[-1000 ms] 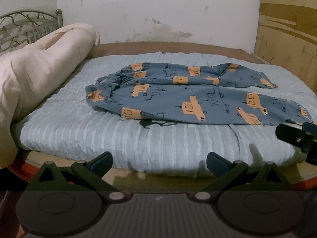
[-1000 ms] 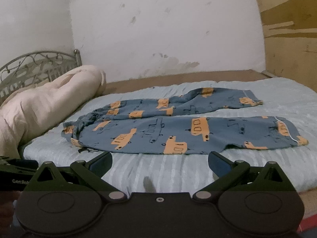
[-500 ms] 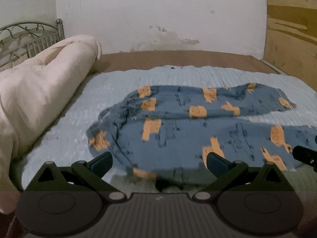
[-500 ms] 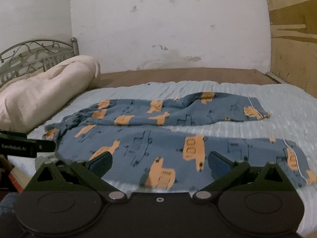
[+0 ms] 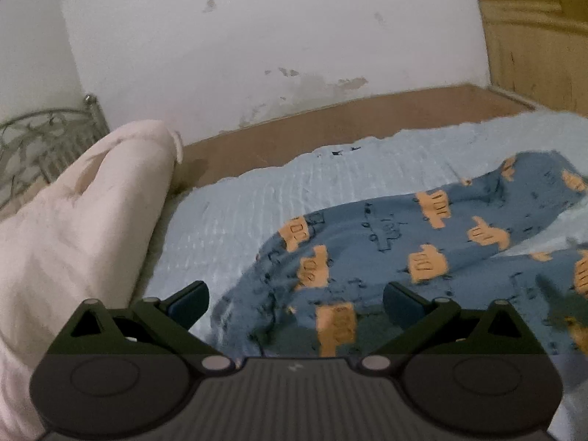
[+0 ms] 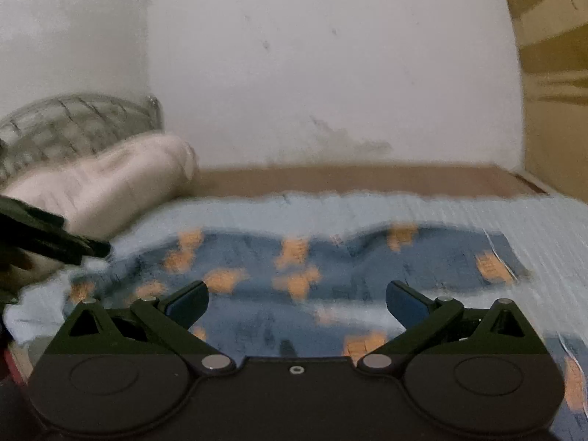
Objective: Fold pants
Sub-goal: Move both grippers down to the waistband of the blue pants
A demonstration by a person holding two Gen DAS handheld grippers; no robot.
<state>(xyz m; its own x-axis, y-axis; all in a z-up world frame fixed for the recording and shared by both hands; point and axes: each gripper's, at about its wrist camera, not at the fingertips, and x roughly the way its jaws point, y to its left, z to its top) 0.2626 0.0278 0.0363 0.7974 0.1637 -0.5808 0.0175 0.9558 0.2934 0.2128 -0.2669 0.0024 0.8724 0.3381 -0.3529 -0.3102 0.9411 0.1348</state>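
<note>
Blue pants (image 5: 386,250) with orange bus prints lie spread flat on the light blue bed cover (image 5: 294,183). Their waist end is at the left, the legs run to the right. My left gripper (image 5: 296,303) is open and empty, just above the waist end. My right gripper (image 6: 297,303) is open and empty, over the middle of the legs (image 6: 330,268). The right wrist view is blurred by motion. The left gripper also shows at the left edge of the right wrist view (image 6: 55,237).
A rolled pink duvet (image 5: 73,228) lies along the left side of the bed, with a metal headboard (image 5: 36,139) behind it. A white wall (image 5: 275,44) stands at the back and a wooden panel (image 5: 533,36) at the right.
Both grippers have moved forward from beyond the bed's front edge to low over the pants. The left one went to the waist end, the right one to the legs. Both stayed open.
</note>
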